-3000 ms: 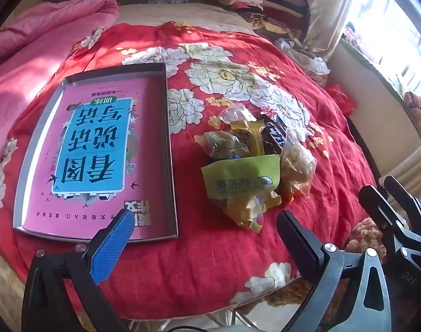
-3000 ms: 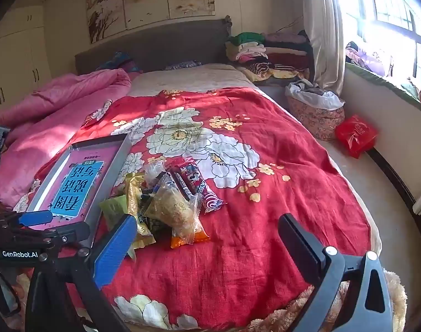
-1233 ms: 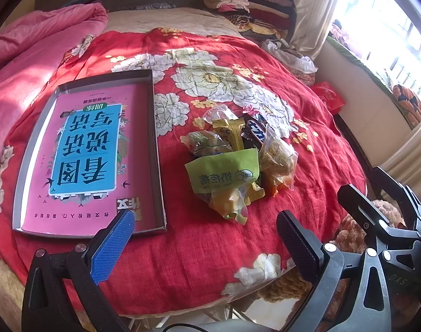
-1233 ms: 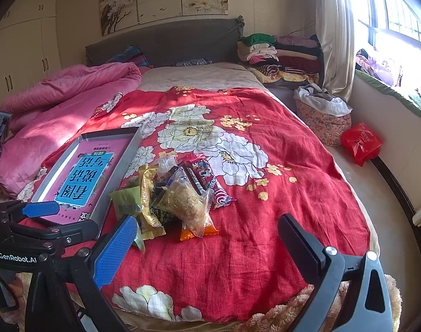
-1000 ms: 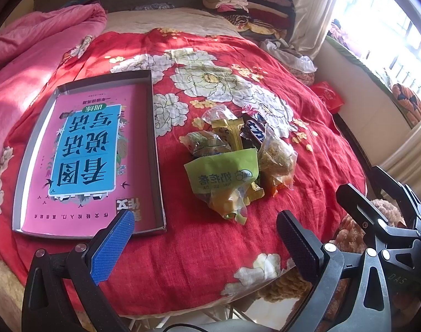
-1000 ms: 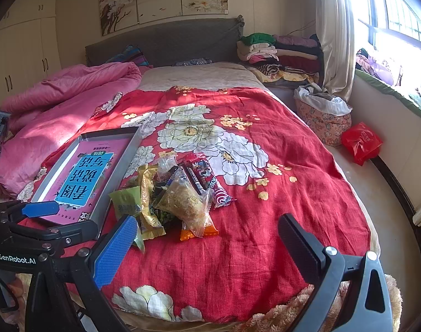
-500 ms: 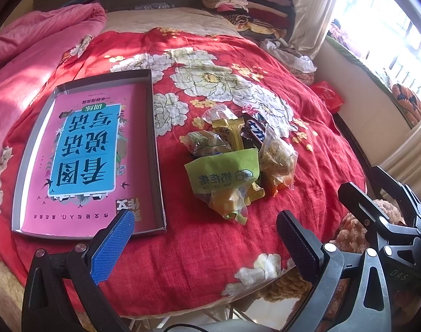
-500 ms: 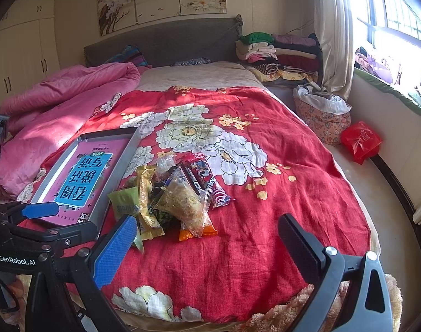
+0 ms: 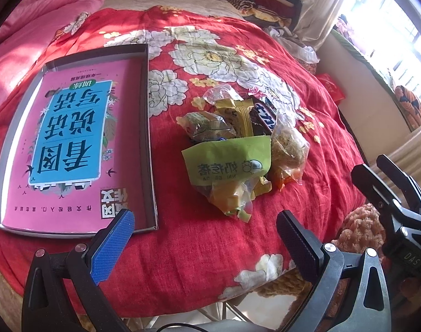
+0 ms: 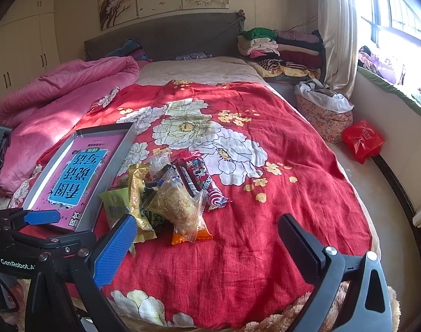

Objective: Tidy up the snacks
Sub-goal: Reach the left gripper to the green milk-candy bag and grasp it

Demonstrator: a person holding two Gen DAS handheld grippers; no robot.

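Left gripper [image 9: 204,238] hovered at the near edge of the bed, jaws wide, holding nothing. Right gripper [image 10: 207,238] likewise spread and empty. Snack pile [image 9: 238,149] lay on the red quilt [image 9: 199,249], just right of the tray [image 9: 152,166]. Best approach seemed top-down on the green packet [image 9: 227,163], nearest and uppermost. Packets beneath overlapped; count unclear.

Both tongs [image 9: 204,238] [image 10: 206,238] are black-framed with silver screws, one blue pad, one black pad.
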